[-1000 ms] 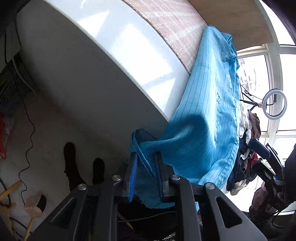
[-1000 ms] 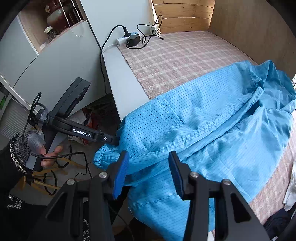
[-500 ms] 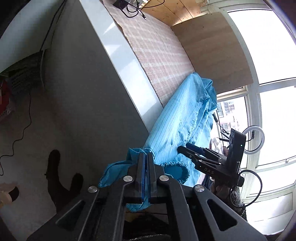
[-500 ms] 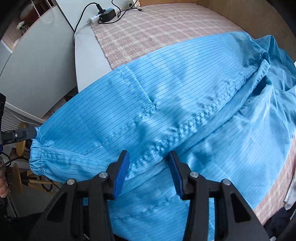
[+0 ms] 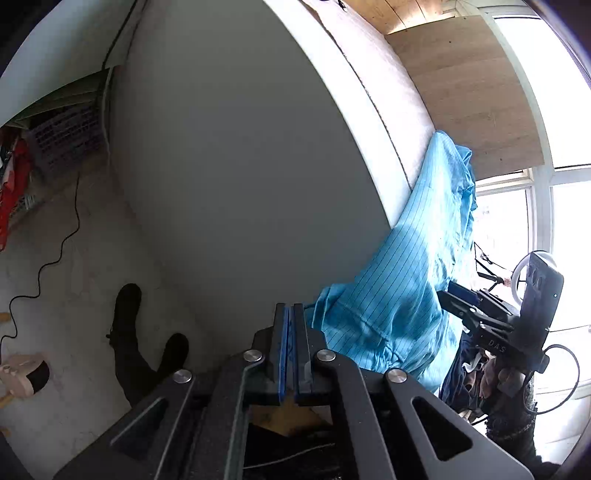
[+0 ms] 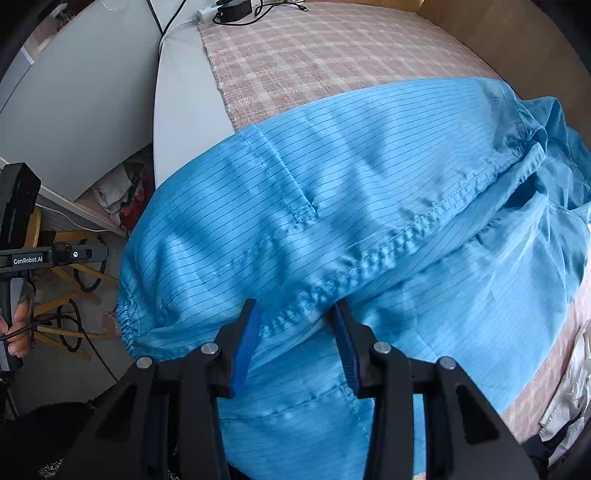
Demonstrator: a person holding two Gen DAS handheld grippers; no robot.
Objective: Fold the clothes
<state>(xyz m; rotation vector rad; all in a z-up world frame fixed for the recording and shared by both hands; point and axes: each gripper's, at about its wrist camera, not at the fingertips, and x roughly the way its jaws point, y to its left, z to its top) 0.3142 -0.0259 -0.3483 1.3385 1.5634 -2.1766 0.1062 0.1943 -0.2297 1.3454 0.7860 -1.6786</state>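
Observation:
A blue pinstriped garment (image 6: 354, 206) lies on the pink checked bed cover (image 6: 332, 55) and hangs over the bed's white edge; it also shows in the left wrist view (image 5: 402, 280). My left gripper (image 5: 290, 314) is shut, its blue pads together with nothing visible between them, below the bed's edge and left of the hanging cloth. My right gripper (image 6: 295, 317) is open, its jaws on either side of a puckered seam of the garment. The right gripper also shows in the left wrist view (image 5: 458, 291) against the cloth.
The white bed side (image 5: 240, 166) fills the left wrist view. A power strip with cables (image 6: 229, 9) lies at the far end of the bed. A pile of other clothes (image 6: 569, 398) sits at the right. Wooden stool legs (image 6: 70, 295) and cables stand on the floor.
My left gripper closed, and the blue cloth that was between its pads is no longer there. My right gripper moved closer to the garment's seam, still open.

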